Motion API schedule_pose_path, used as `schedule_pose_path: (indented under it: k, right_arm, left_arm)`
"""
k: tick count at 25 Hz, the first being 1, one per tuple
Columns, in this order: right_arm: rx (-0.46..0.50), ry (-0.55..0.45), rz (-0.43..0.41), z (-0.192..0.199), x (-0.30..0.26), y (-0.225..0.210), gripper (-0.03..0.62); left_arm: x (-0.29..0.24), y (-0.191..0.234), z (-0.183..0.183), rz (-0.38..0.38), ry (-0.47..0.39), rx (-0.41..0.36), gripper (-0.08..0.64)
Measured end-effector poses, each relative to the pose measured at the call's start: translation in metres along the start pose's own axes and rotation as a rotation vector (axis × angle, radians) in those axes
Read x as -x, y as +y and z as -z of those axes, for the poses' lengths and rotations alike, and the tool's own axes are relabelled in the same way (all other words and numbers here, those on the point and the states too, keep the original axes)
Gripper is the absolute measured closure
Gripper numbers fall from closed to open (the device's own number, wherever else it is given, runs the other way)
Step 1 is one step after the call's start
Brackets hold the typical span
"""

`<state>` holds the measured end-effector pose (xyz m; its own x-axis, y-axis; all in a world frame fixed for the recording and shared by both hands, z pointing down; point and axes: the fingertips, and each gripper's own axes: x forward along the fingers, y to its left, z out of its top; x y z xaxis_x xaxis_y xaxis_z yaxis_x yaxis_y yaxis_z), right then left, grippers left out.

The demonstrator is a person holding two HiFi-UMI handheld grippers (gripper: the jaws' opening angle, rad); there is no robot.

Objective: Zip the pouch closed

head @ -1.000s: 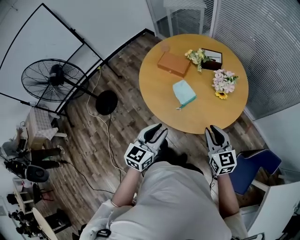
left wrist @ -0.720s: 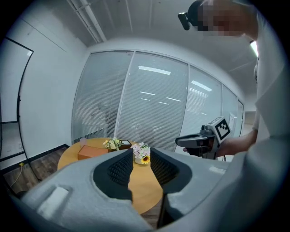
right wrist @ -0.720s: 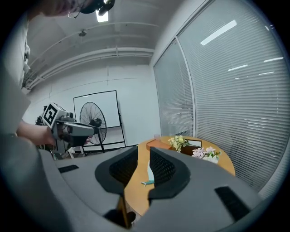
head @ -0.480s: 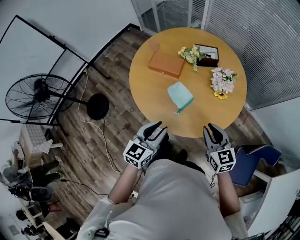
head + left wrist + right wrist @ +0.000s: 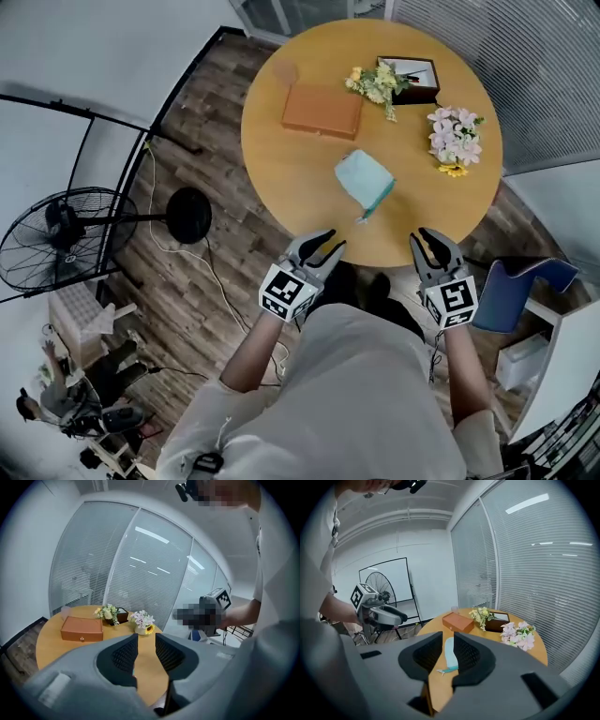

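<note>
A light teal pouch (image 5: 364, 180) lies flat on the round wooden table (image 5: 281, 169), its zip pull trailing toward the near edge. Both grippers hover just short of that edge, apart from the pouch. My left gripper (image 5: 325, 246) is open and holds nothing. My right gripper (image 5: 432, 241) is open too, also with nothing in it. In the right gripper view the pouch (image 5: 449, 653) shows between the jaws of the right gripper (image 5: 448, 649), well ahead on the table. In the left gripper view the left gripper (image 5: 146, 643) hides the pouch almost wholly.
On the table's far side sit an orange-brown box (image 5: 322, 111), a clear cup (image 5: 286, 72), a yellow flower bunch (image 5: 372, 84) by a dark tray (image 5: 412, 80), and pink flowers (image 5: 454, 141). A standing fan (image 5: 56, 234) is at left, a blue chair (image 5: 520, 286) at right.
The person has stepped nearer the table, so it now sits closer to both grippers. Both grippers stayed open, and the pouch has not moved on the table.
</note>
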<state>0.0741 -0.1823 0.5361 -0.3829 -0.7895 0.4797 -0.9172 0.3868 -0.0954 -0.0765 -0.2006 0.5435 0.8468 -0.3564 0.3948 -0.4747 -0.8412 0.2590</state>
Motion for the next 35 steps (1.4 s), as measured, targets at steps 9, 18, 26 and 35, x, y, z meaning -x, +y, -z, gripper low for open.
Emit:
schedule_pose_path:
  k: [9,18,26,35]
  right_arm:
    - [-0.064,0.092,0.050,0.040,-0.049,0.003,0.520]
    - [-0.138,0.189,0.020,0.111,-0.090,0.002,0.520]
    - [-0.192,0.272,-0.051,0.177,-0.133,0.001,0.520]
    - [-0.212,0.356,-0.135,0.228,-0.171,0.010,0.518]
  left_arm:
    - [-0.045,0.036,0.050,0.153,0.127,-0.056,0.446]
    - [-0.098,0.049,0.119,0.229,0.258,-0.080,0.446]
    - [-0.139,0.054,0.176,0.243,0.368,-0.083,0.443]
    - [-0.171,0.057,0.240,0.235,0.527,-0.215,0.443]
